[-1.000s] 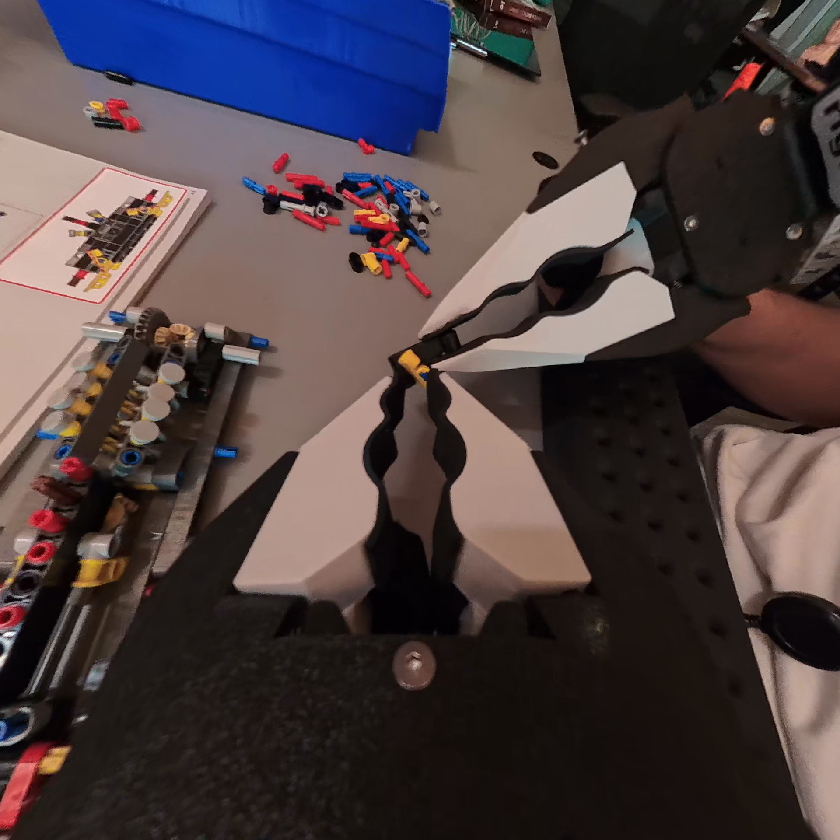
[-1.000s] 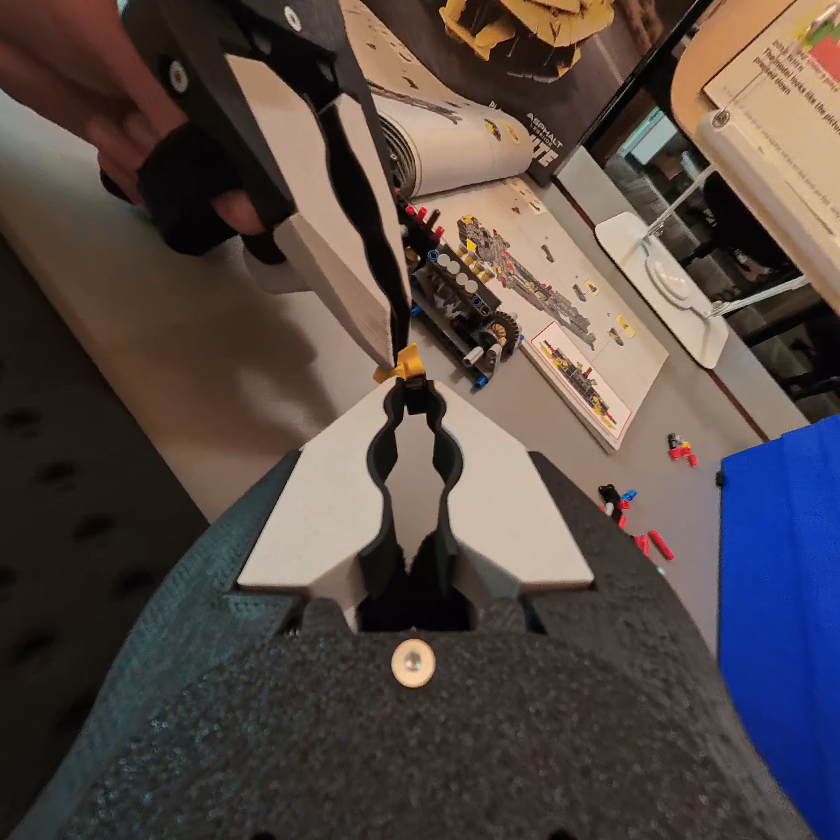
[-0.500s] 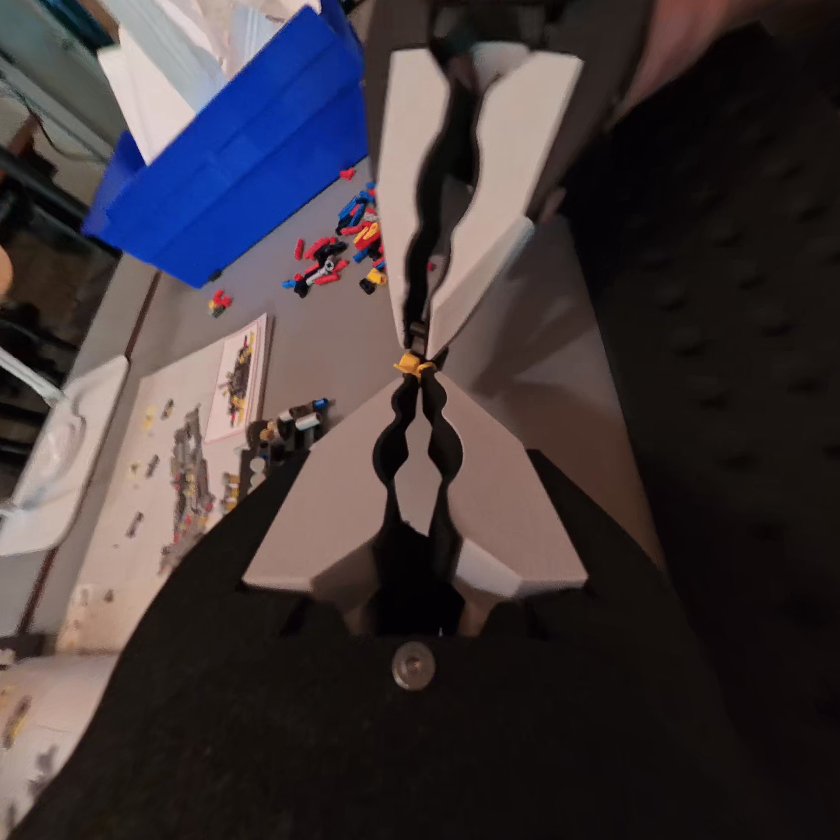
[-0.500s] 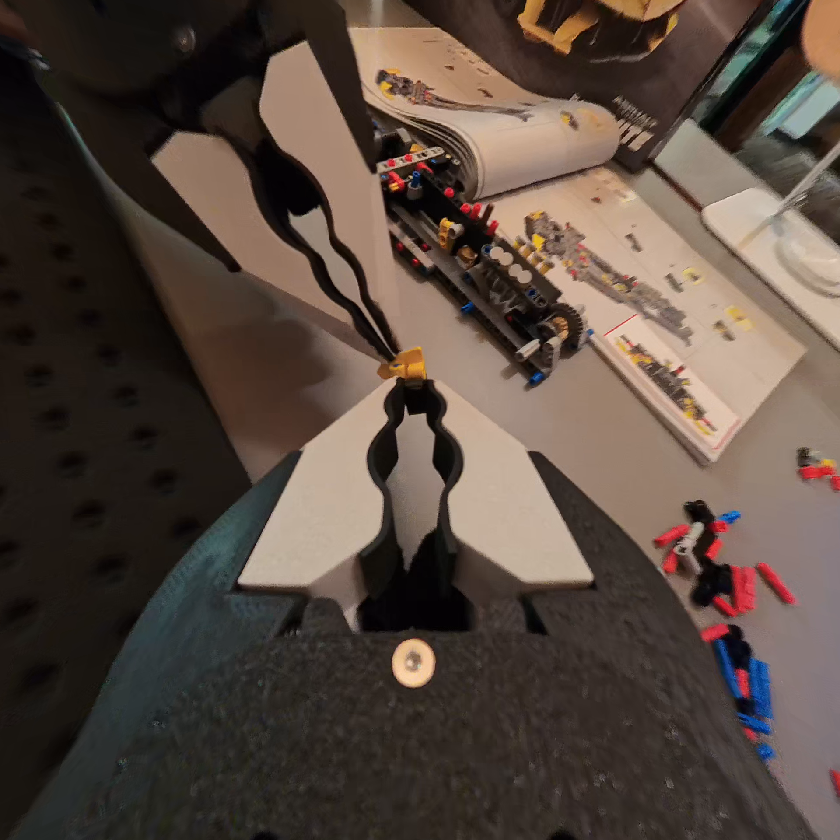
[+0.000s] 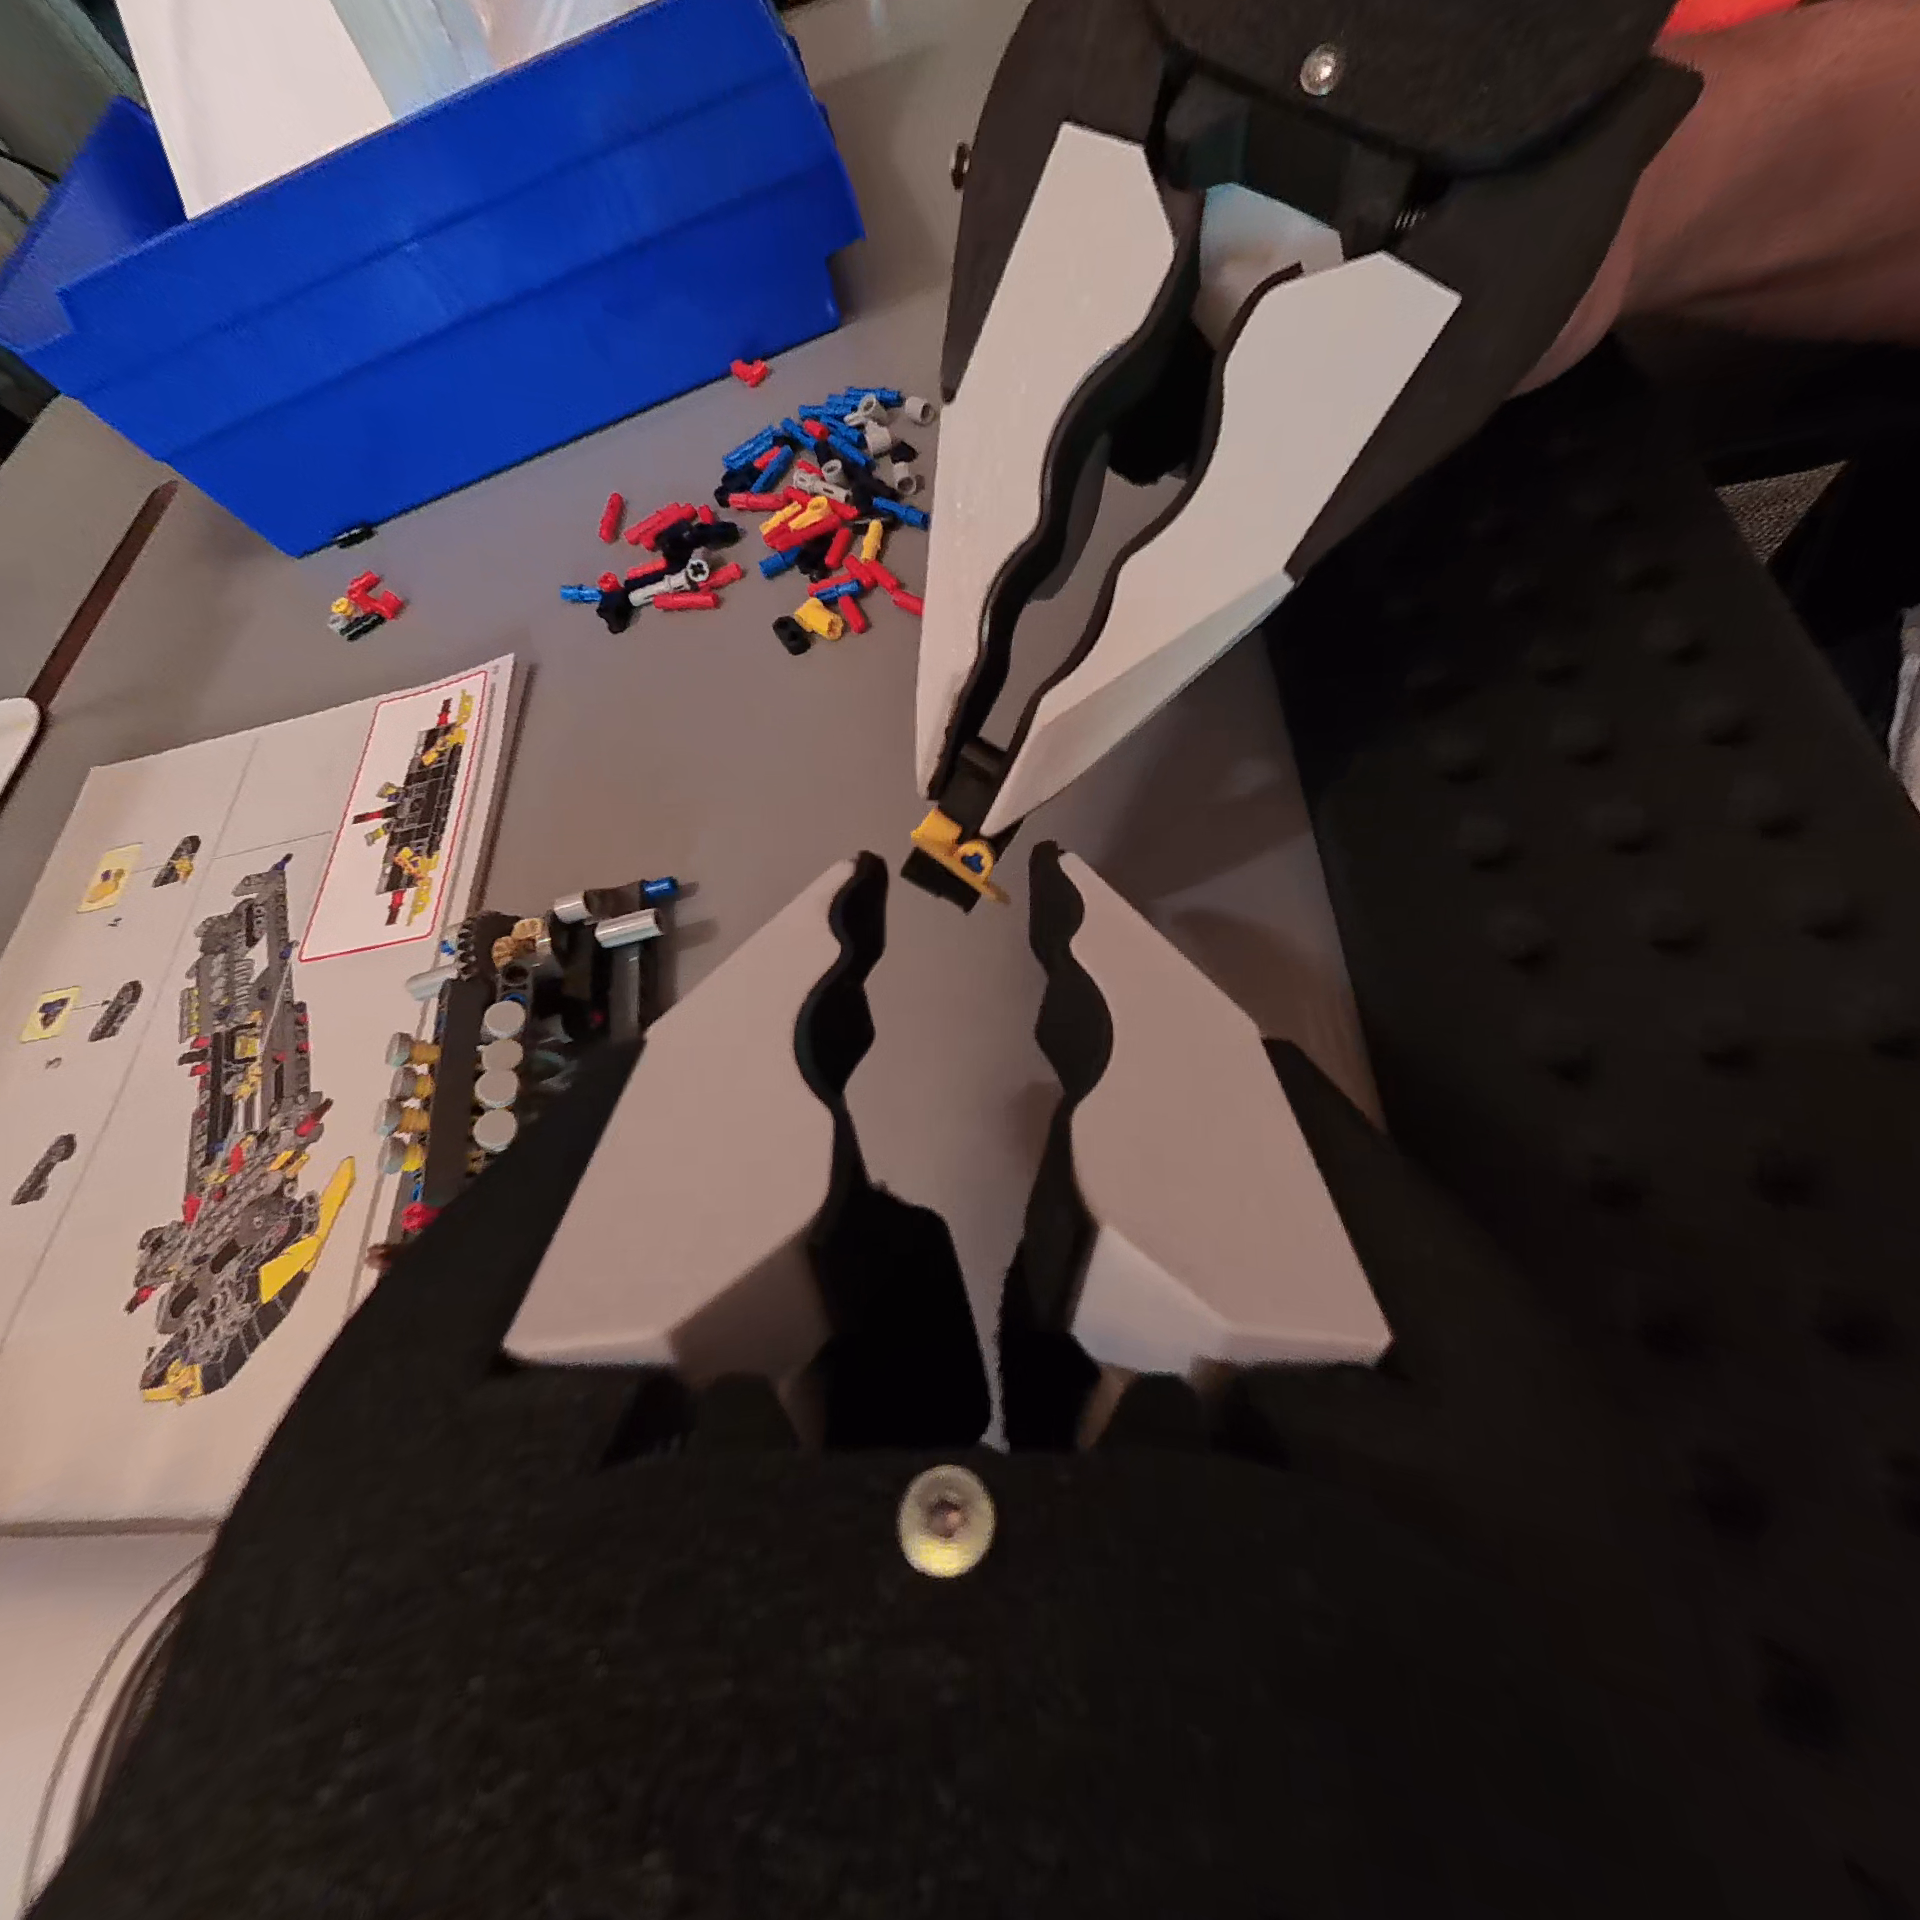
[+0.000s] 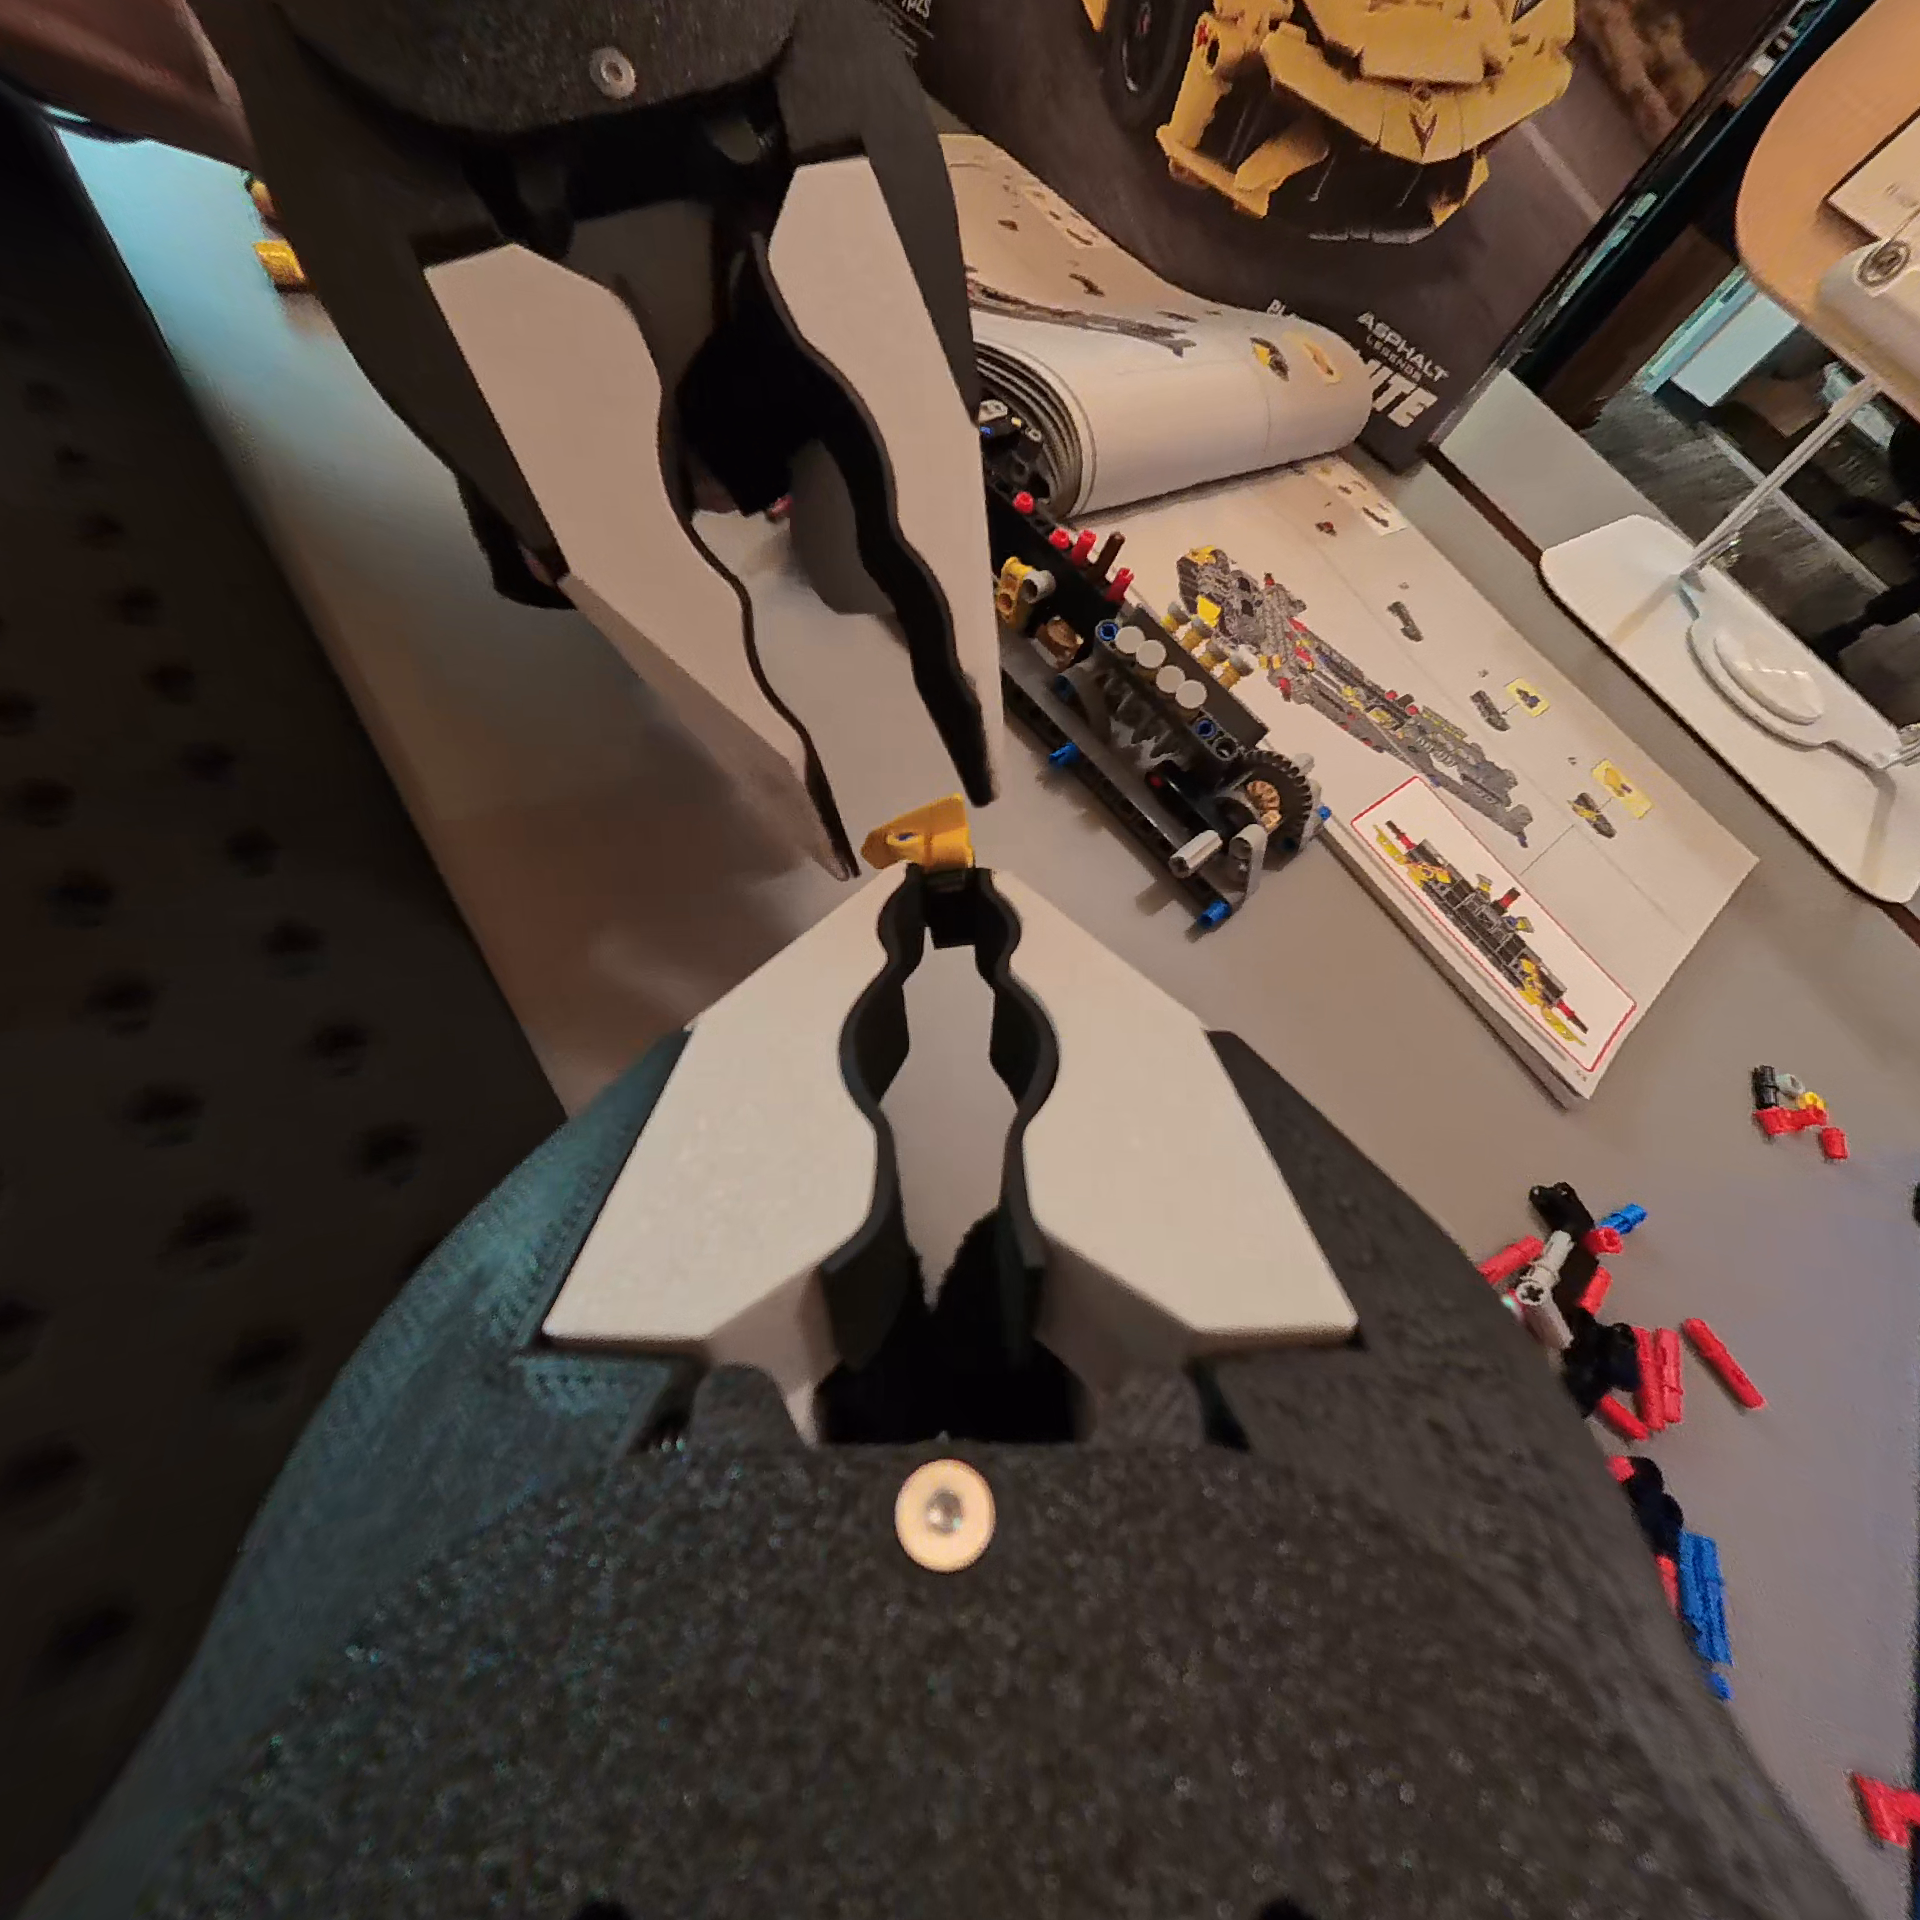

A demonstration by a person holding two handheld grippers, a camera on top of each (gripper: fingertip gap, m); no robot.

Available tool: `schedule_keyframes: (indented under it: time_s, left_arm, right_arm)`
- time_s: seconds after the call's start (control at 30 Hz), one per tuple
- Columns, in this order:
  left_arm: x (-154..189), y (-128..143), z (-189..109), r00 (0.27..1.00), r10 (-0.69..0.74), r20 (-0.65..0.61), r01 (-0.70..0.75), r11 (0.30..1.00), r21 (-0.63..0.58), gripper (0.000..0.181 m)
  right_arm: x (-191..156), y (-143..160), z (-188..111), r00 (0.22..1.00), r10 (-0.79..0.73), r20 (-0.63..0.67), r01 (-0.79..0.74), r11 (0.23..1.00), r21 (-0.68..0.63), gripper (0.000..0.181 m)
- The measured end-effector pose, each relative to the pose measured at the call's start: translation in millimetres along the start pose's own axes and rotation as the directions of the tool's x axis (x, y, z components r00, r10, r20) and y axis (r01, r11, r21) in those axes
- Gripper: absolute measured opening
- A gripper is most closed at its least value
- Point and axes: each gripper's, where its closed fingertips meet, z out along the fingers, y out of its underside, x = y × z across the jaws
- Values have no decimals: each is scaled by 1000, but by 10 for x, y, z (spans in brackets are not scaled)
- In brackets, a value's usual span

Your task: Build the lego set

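- Change since half a second back: the left gripper [image 5: 956, 873] has let go, its fingers [image 5: 862, 883] now spread to either side of the small yellow-and-black piece [image 5: 951, 852]; before, both grippers pinched it tip to tip.
- Far left of the left wrist view: the open instruction booklet [image 5: 239, 1039] lies flat on the table [image 5: 675, 727]; just beside it, to the right, sits the partly built chassis [image 5: 520, 1018], long axis running away from the camera.
- Behind these: blue bin [image 5: 436, 281]; a scatter of loose pins [image 5: 790, 509] in red, blue and yellow lies in front of it, well apart from the chassis.
- Centre: the piece hangs in the air above bare table, held by the right gripper [image 6: 945, 894] alone; those fingers are closed on its black end, the yellow part sticking out past the tips, toward the left gripper.
- Key relation: the piece lies straight ahead of the spread left fingers, between their tips and apart from both.
- Judgement: the left is likely regrasping or handing over; the chassis lies to the left, open table between.
- Right: dark perforated mat [image 5: 1662, 935] at the table's edge, little room there.
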Motion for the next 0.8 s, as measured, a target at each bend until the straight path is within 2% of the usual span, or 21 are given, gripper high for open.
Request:
schedule_keyframes:
  time_s: [0.07, 0.23, 0.4, 0.53, 0.7, 0.8]
  left_arm:
    - [32, 6, 20, 1000, 25, 1, -25, 1000, -2, 14]
    - [55, -4, 13, 988, 150, 41, -150, 989, 5, 12]
    - [148, 54, -5, 914, 402, 57, -401, 916, -33, 11]
    - [245, 75, -46, 860, 509, 20, -509, 861, -22, 11]
    - [318, 94, -80, 792, 611, 6, -611, 792, -11, 11]
    - [295, 132, -60, 802, 597, 10, -596, 802, -41, 12]
  right_arm:
    - [-24, -22, 2, 1000, -1, 13, 1, 1000, 10, 8]
    - [-45, -19, -18, 998, 33, 57, -34, 999, 21, 8]
    - [-160, 11, -3, 990, 28, 140, -29, 1000, 5, 8]
    - [-278, 12, -19, 969, 43, 243, -45, 999, 6, 8]
    - [-373, 19, -27, 951, 30, 307, -33, 999, 4, 8]
    - [-355, 48, 9, 954, 39, 298, -34, 999, -21, 8]
